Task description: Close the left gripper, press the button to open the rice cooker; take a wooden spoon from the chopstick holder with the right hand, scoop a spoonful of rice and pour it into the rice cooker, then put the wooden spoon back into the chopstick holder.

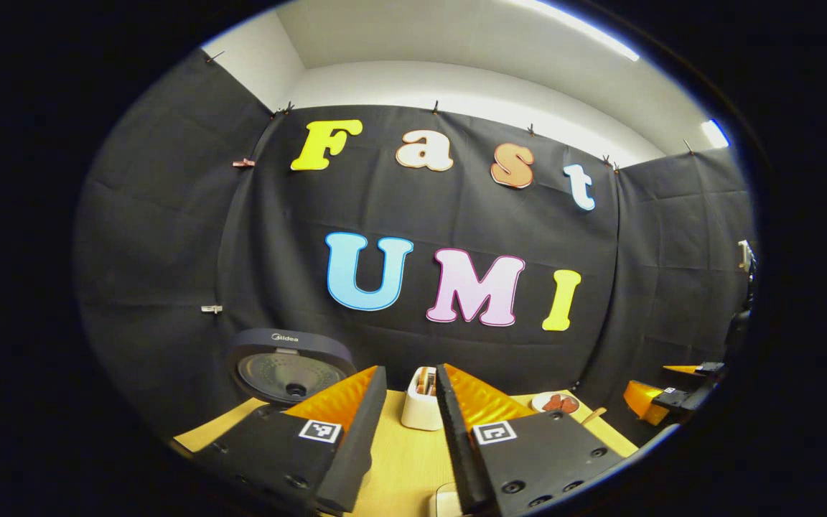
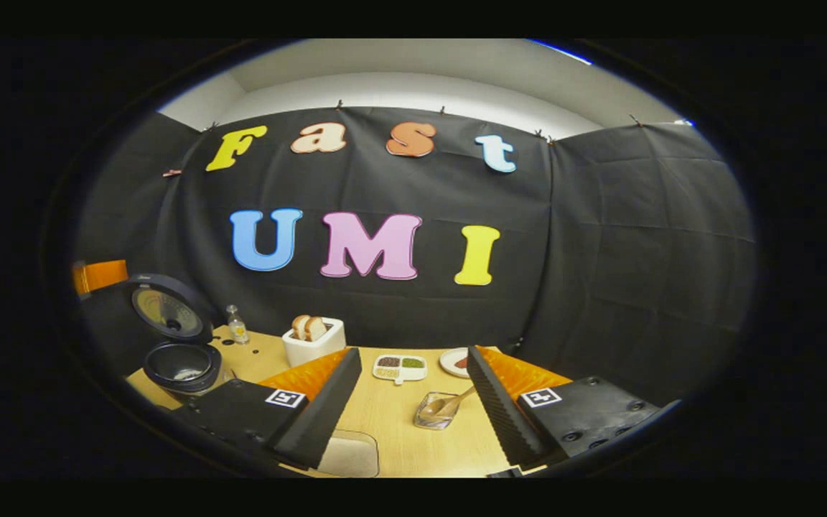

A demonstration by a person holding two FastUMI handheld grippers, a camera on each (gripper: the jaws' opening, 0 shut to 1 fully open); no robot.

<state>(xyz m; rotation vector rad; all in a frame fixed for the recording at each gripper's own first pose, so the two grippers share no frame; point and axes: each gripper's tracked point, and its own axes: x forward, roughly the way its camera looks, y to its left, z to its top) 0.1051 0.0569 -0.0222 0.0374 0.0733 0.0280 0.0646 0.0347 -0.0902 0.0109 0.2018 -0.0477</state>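
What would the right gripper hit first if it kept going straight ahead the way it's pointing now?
Probably the glass cup with the wooden spoon in it, standing on the table between the open right gripper fingers. Beyond it sits the divided dish. Depth is uncertain in this fisheye view.

The rice cooker (image 2: 182, 362) is dark navy – its open lid's lining silvery grey. The table (image 2: 392, 416) is pale yellow wood. A white toaster (image 2: 314, 343) holds tan bread – the wooden spoon (image 2: 456, 401) is light brown.
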